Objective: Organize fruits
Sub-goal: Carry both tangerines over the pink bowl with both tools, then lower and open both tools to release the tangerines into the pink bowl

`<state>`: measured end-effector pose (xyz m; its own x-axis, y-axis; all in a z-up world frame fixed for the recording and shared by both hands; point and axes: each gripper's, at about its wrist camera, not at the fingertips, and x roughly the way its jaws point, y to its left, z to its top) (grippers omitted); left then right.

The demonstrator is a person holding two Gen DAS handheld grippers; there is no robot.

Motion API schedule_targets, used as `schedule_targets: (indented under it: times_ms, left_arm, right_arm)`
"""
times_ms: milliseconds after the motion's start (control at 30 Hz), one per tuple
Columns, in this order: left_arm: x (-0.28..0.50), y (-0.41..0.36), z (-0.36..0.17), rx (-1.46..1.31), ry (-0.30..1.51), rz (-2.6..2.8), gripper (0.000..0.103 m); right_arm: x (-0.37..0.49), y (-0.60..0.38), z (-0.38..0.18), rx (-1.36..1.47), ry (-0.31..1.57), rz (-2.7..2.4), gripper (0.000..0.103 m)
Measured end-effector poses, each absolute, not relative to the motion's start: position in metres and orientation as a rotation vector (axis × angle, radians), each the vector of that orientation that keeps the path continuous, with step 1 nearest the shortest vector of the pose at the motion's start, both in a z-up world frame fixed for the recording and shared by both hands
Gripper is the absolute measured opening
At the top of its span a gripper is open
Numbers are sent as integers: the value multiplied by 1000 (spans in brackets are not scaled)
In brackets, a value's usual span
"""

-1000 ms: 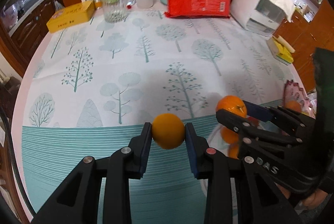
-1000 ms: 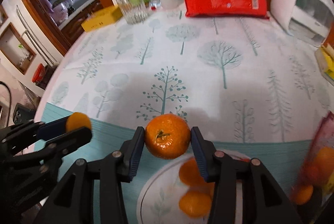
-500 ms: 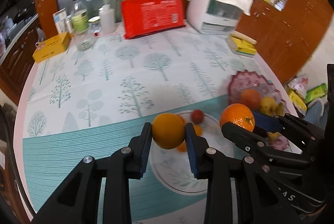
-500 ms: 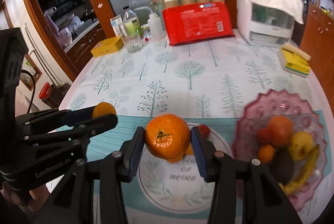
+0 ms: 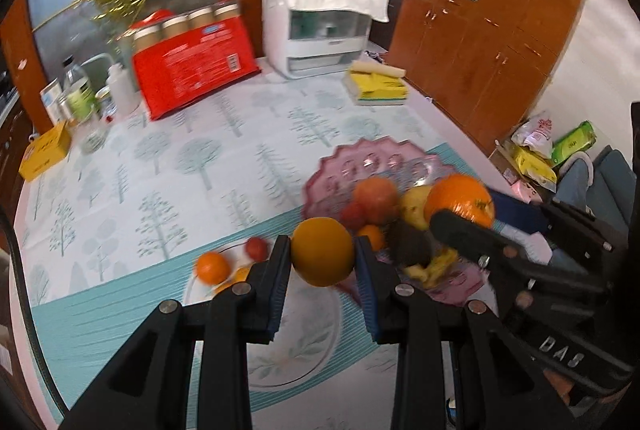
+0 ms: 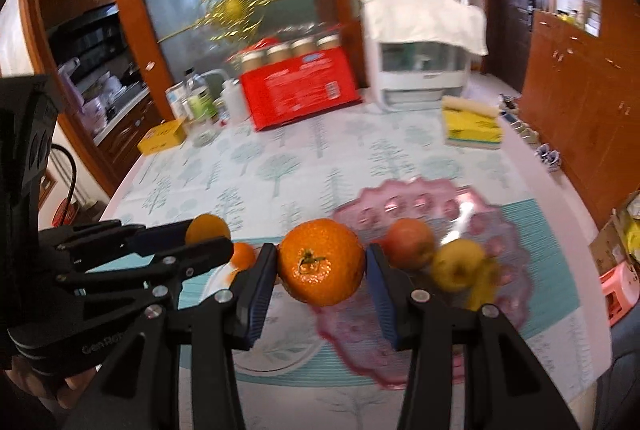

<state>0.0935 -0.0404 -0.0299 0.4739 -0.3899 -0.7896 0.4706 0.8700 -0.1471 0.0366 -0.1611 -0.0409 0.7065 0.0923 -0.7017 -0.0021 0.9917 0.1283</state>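
My left gripper (image 5: 322, 272) is shut on a smooth orange (image 5: 322, 256), held in the air above the white plate (image 5: 296, 346). My right gripper (image 6: 321, 284) is shut on a mandarin with a green stem scar (image 6: 321, 262), over the near edge of the pink scalloped fruit tray (image 6: 404, 207). In the left wrist view the right gripper (image 5: 464, 218) and its mandarin (image 5: 459, 201) hang over the pink tray (image 5: 360, 165). That tray holds an apple (image 6: 409, 242), a yellow fruit (image 6: 456, 262) and a banana (image 6: 482, 288). A small orange (image 5: 213, 267) and a red fruit (image 5: 256, 248) lie on the white plate.
At the table's far side stand a red package of jars (image 5: 194, 59), a white appliance under a cloth (image 5: 322, 19), a yellow sponge pack (image 5: 378, 85), bottles and a glass (image 5: 82, 97) and a yellow box (image 5: 45, 149). Wooden cabinets (image 5: 492, 41) stand to the right.
Both grippers rose and swung right with their fruit held. The pink tray came into view and now lies under the right gripper; the white plate shifted left and down.
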Motion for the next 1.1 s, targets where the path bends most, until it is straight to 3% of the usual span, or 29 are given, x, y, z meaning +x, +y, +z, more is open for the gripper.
schedule_targets:
  times_ms: [367,1100]
  left_arm:
    - [120,-106,-36,119,980,-441,31]
    - [159,-147,-148,203,1250,-292,31]
  right_arm:
    - [74,-251,-24,66,766,13,46]
    - [151,-289,-140,119,1061,51,46]
